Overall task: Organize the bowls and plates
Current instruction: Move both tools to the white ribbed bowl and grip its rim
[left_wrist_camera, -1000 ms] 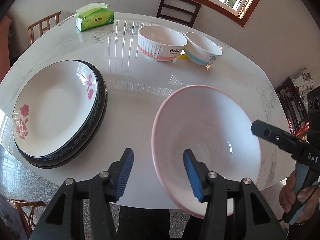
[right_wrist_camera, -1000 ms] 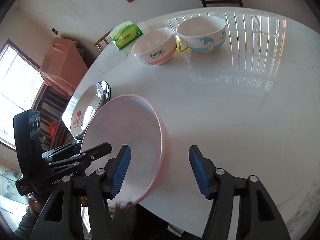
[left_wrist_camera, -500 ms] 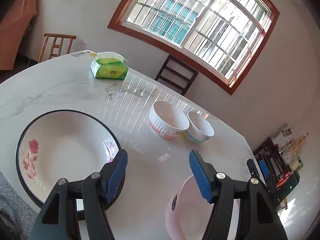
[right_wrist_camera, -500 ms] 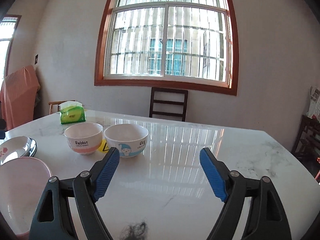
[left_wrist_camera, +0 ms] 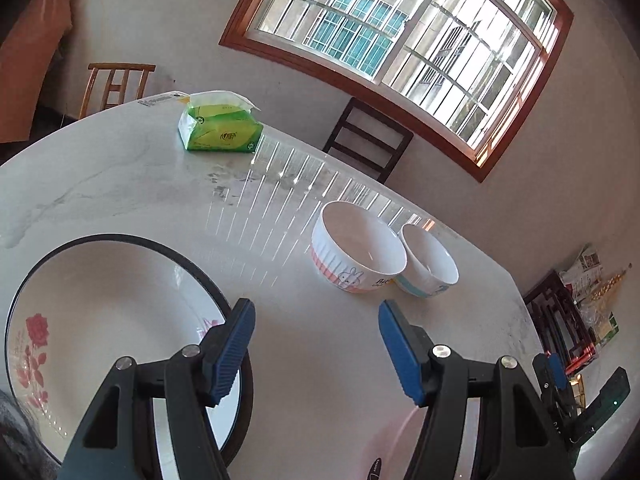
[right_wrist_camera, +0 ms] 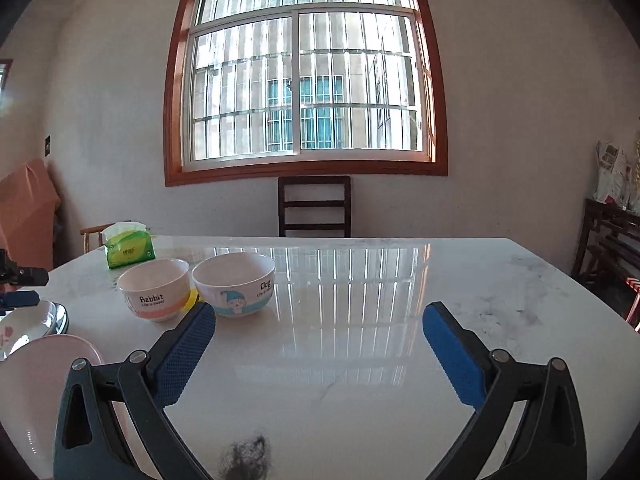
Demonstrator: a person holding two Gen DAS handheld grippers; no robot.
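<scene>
blue-padded jaws of the right gripper (right_wrist_camera: 318, 330) are opening, empty; left gripper (left_wrist_camera: 316, 330) jaws apart, empty.

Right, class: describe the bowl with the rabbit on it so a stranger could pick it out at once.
Start at the white marble table below the barred window. Towards its far side, in front of the green tissue pack, two small bowls touch. The rabbit bowl is the one nearer the tissues: pink-banded and marked "Rabbit", whereas the other bowl has a blue band.

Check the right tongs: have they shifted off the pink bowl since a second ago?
Yes. The right tongs, opening and empty, now face the window; the pink bowl sits left of them, near the rabbit bowl.
</scene>
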